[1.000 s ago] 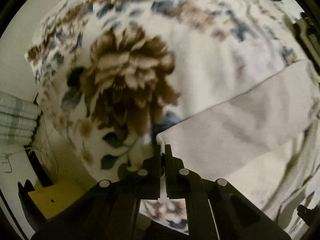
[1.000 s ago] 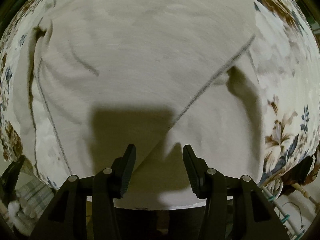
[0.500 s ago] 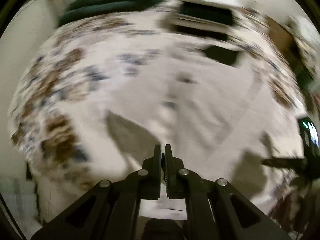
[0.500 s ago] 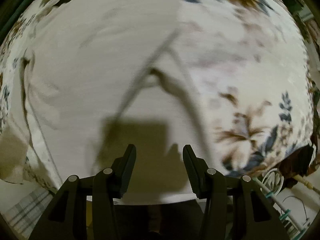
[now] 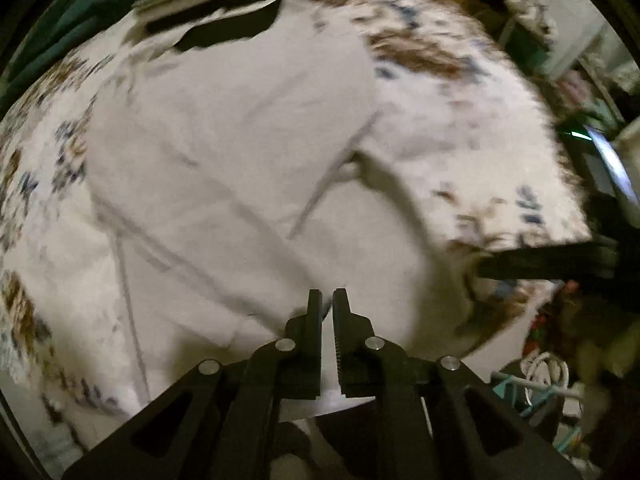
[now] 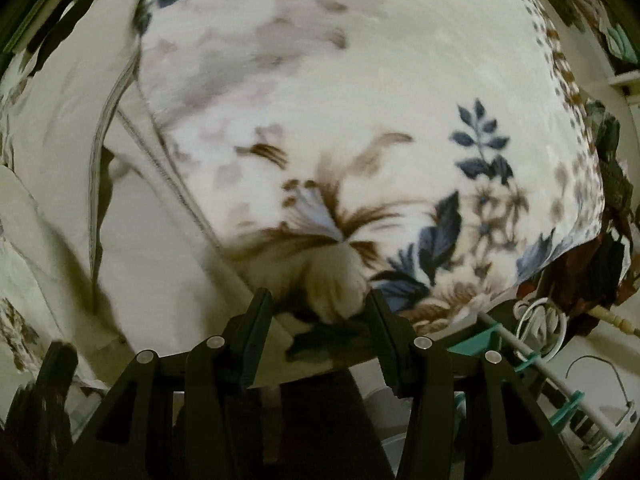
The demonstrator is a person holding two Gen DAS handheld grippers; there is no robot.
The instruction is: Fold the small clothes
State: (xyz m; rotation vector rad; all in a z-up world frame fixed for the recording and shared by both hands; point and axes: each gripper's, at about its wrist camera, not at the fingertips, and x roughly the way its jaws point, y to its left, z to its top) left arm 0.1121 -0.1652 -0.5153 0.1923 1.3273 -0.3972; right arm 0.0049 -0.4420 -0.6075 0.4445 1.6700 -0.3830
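A pale cream garment (image 5: 240,152) lies spread on a floral blanket (image 5: 472,120), with a stitched hem running diagonally and a fold near the middle. My left gripper (image 5: 327,300) hovers over its near edge with jaws almost closed and a thin gap between them; nothing shows in the gap. In the right wrist view the garment (image 6: 132,216) fills the left side and the blanket (image 6: 360,120) the rest. My right gripper (image 6: 318,304) is open and empty over the blanket's near edge, right of the garment's hem. Its dark fingers (image 5: 548,262) show at the left view's right edge.
The blanket's near edge drops off to a floor with white cables (image 6: 540,320), teal plastic racks (image 6: 476,340) and dark fabric (image 6: 608,248). A dark cloth piece (image 5: 228,32) lies at the far side of the blanket. Clutter stands at the far right (image 5: 592,144).
My left gripper swung from the blanket's left side to over the garment's middle, and the cloth corner it pinched is gone from its jaws. My right gripper moved right, off the garment onto bare blanket.
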